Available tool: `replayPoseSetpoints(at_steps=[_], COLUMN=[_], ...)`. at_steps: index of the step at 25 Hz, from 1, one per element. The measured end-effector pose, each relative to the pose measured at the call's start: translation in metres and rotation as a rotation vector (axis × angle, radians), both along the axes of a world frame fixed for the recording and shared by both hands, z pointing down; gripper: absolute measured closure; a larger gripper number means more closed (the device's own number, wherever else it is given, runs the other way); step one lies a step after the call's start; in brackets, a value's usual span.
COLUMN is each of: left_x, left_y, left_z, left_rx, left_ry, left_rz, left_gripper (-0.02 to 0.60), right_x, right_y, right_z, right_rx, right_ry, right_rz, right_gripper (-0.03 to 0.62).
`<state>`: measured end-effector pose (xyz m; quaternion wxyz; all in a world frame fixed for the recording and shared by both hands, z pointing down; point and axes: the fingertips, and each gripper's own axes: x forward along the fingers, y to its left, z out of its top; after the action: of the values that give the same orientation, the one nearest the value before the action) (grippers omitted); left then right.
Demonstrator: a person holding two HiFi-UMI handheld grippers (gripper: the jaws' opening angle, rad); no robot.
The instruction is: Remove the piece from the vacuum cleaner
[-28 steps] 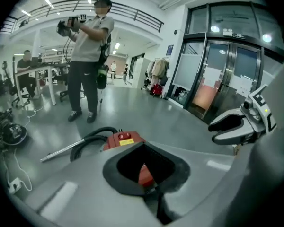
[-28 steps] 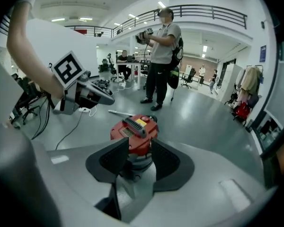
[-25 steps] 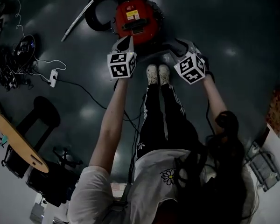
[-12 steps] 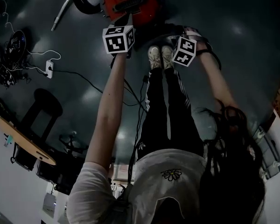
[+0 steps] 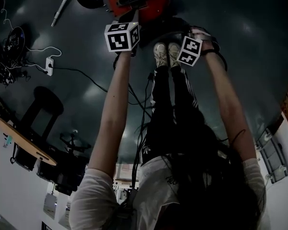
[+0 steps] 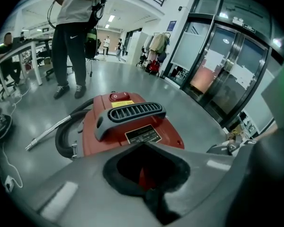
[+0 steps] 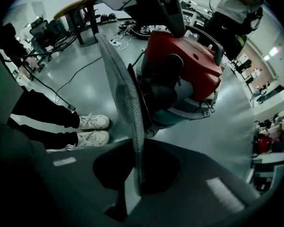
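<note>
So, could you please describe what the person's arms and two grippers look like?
The left gripper and right gripper match: grey, with broad flat jaws and dark padding round a rounded cut-out. Each carries a white cube printed with black square markers. The person wears a white short-sleeved top; the forearms are bare.

Glossy dark grey floor (image 5: 259, 56); glass doors (image 6: 227, 70); ceiling strip lights (image 6: 112, 19); wooden table (image 5: 24, 145); tangled cables (image 5: 2, 71)

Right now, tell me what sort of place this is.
Likely an open-plan office or lab lobby: tall glass doors, a desk with a person seated, a coat rack, and a polished grey floor.
</note>
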<state>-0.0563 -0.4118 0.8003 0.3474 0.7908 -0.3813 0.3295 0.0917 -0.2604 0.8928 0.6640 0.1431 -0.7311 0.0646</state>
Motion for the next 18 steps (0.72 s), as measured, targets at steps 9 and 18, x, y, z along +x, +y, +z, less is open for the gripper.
replayPoseSetpoints(at_steps=[9, 18], left_x=[-0.001, -0.004], left_y=[-0.001, -0.001], left_z=[-0.002, 0.0], left_rx=[-0.007, -0.003], left_ry=[0.012, 0.016], left_rz=[-0.027, -0.068], left_gripper=[0.58, 0.581], right_x=[-0.002, -0.011], right_y=[0.023, 0.042], right_z=[-0.006, -0.005], right_rx=[-0.01, -0.006], right_ry=[-0.025, -0.074], right_rz=[0.029, 0.114], right_gripper=[0.559, 0.559])
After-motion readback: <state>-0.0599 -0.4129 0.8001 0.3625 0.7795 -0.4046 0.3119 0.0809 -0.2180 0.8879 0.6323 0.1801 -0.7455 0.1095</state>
